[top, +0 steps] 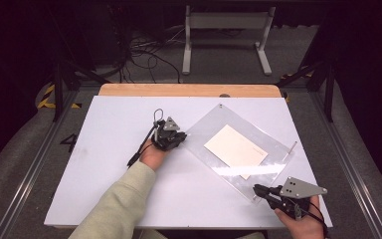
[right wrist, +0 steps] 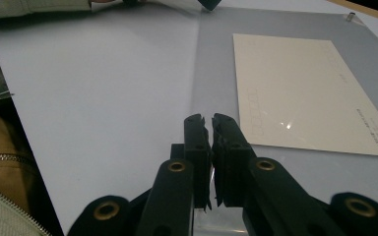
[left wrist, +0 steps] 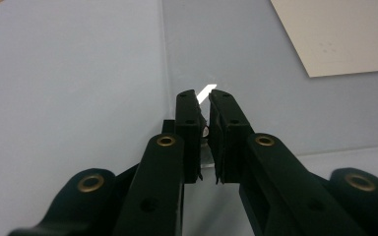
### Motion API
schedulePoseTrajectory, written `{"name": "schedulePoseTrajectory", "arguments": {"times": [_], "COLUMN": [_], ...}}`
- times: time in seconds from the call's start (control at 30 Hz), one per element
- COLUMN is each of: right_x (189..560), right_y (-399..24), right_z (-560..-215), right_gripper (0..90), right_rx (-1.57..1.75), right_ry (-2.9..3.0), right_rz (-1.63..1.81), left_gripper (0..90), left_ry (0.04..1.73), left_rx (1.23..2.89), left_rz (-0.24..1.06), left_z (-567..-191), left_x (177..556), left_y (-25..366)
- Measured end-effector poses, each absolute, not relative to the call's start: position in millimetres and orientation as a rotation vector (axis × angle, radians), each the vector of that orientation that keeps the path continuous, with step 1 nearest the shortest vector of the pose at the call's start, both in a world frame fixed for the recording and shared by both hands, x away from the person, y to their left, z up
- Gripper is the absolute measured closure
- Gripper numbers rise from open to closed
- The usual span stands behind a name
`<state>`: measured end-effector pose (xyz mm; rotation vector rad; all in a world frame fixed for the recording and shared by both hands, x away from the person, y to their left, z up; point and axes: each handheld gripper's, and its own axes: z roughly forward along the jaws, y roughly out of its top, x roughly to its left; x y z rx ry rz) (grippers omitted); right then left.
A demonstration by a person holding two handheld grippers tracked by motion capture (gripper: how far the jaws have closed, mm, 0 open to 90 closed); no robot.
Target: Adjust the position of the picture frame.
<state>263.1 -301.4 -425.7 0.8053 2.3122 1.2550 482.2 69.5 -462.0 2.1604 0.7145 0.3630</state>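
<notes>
A clear acrylic sheet lies at an angle on the white table, with a cream card flat in its middle. My left gripper points down at the sheet's left corner. In the left gripper view its jaws stand almost together on a small shiny pin, on the sheet near the card. My right gripper is at the sheet's near corner. Its jaws are shut at the sheet's edge beside the card, with nothing visible between them.
Small metal pins stand at the sheet's far corner and right corner. A wooden strip runs along the table's far edge. A white stand and cables lie on the floor beyond. A pale sleeve crosses the near left.
</notes>
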Motion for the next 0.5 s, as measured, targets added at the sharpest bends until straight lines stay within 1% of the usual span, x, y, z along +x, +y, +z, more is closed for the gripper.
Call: {"name": "schedulePoseTrajectory", "arguments": {"times": [0.17,0.37,0.5], "right_x": [262.5,261.3,259.2], "right_y": [-301.6,-303.0,-303.1], "right_z": [-425.5,-423.5,-420.6], "right_gripper": [84.7,84.7,84.7], "right_rx": [0.805,0.811,0.806], "right_ry": [2.31,2.311,2.301], "right_rz": [1.25,1.245,1.238], "left_gripper": [83.7,83.9,83.9], "left_ry": [0.698,0.674,0.651], "left_rx": [2.182,2.245,2.267], "left_rz": [0.373,0.34,0.334], "left_z": [-460.4,-454.4,-447.8], "left_x": [480.0,474.0,461.1], "left_y": [69.4,73.9,83.8]}}
